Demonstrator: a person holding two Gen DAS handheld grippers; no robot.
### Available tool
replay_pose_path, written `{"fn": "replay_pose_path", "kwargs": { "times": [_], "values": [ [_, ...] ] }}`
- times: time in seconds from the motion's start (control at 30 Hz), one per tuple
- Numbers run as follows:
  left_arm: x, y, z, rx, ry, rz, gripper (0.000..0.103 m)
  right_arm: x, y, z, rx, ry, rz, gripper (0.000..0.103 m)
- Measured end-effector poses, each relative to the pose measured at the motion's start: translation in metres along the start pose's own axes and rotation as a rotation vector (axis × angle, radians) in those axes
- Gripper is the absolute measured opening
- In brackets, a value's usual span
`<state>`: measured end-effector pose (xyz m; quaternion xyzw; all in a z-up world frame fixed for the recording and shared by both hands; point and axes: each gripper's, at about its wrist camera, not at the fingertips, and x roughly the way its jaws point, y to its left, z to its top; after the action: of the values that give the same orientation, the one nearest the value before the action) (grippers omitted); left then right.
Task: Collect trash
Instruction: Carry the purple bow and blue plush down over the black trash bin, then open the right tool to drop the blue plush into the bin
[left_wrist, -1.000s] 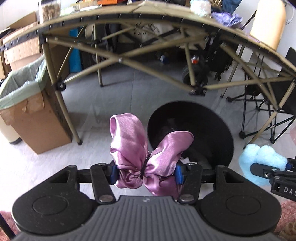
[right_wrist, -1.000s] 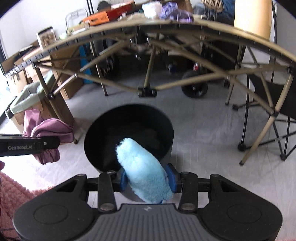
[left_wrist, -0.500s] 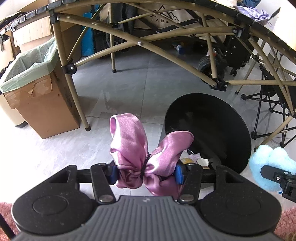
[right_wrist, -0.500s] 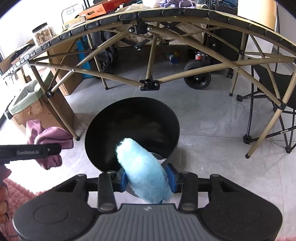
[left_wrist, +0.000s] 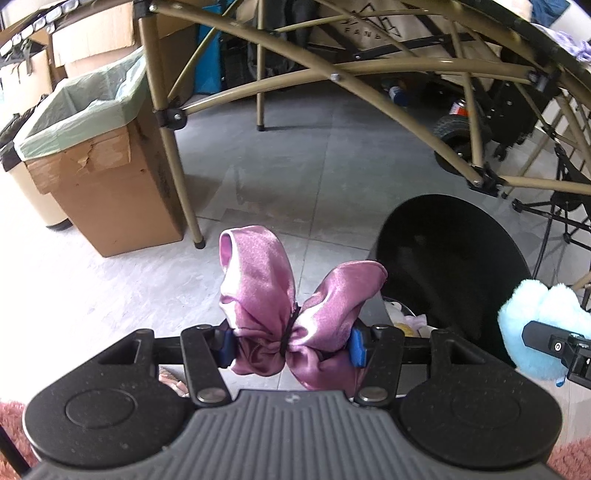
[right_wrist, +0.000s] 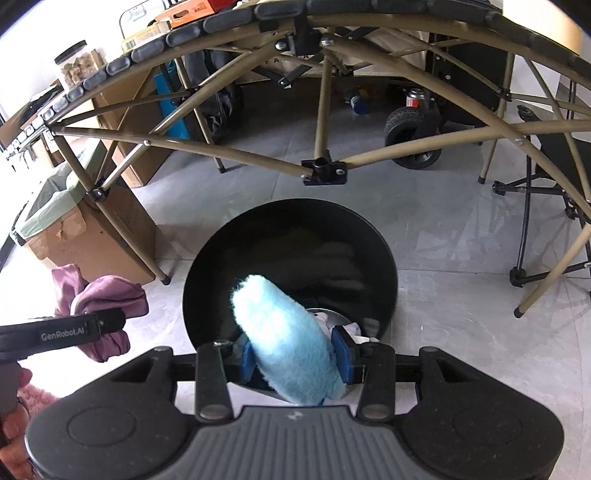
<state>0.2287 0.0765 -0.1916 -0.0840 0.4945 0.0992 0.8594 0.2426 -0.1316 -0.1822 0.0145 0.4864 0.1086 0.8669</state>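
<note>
My left gripper (left_wrist: 290, 345) is shut on a pink satin bow (left_wrist: 288, 295), held above the floor just left of the round black bin (left_wrist: 454, 258). My right gripper (right_wrist: 295, 358) is shut on a fluffy light-blue piece (right_wrist: 284, 339), held over the near rim of the black bin (right_wrist: 288, 236). Some pale trash lies at the bin's bottom (right_wrist: 332, 319). The bow (right_wrist: 103, 295) and the left gripper (right_wrist: 74, 328) show at the left of the right wrist view. The blue piece (left_wrist: 532, 328) shows at the right of the left wrist view.
A folding table's tan metal frame (right_wrist: 321, 170) arches over the bin. A cardboard box lined with a green bag (left_wrist: 96, 155) stands to the left beside a table leg (left_wrist: 170, 155). A folding chair (right_wrist: 546, 206) stands right. A pink rug (left_wrist: 14, 421) lies near me.
Both grippers have moved forward and tilted down toward the bin, each holding its item. The bin's inside and the trash in it show more now.
</note>
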Motion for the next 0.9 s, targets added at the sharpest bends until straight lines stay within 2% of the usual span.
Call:
{"fn": "replay_pose_path", "kwargs": {
  "times": [0.5,0.73,0.83,0.9],
  "values": [
    [0.008,0.024,0.011,-0.071,0.007,0.034,0.056,0.04,0.029,0.035,0.008,0.022,-0.022,0.041],
    [0.009,0.031,0.012,-0.084,0.012,0.032,0.056,0.056,0.03,0.035,0.007,0.055,-0.039,0.042],
    [0.007,0.028,0.01,-0.077,0.013,0.027,0.056,0.059,0.03,0.034,0.002,0.073,-0.044,0.048],
    [0.006,0.027,0.01,-0.076,0.009,0.026,0.056,0.06,0.029,0.033,0.003,0.086,-0.053,0.067]
  ]
}}
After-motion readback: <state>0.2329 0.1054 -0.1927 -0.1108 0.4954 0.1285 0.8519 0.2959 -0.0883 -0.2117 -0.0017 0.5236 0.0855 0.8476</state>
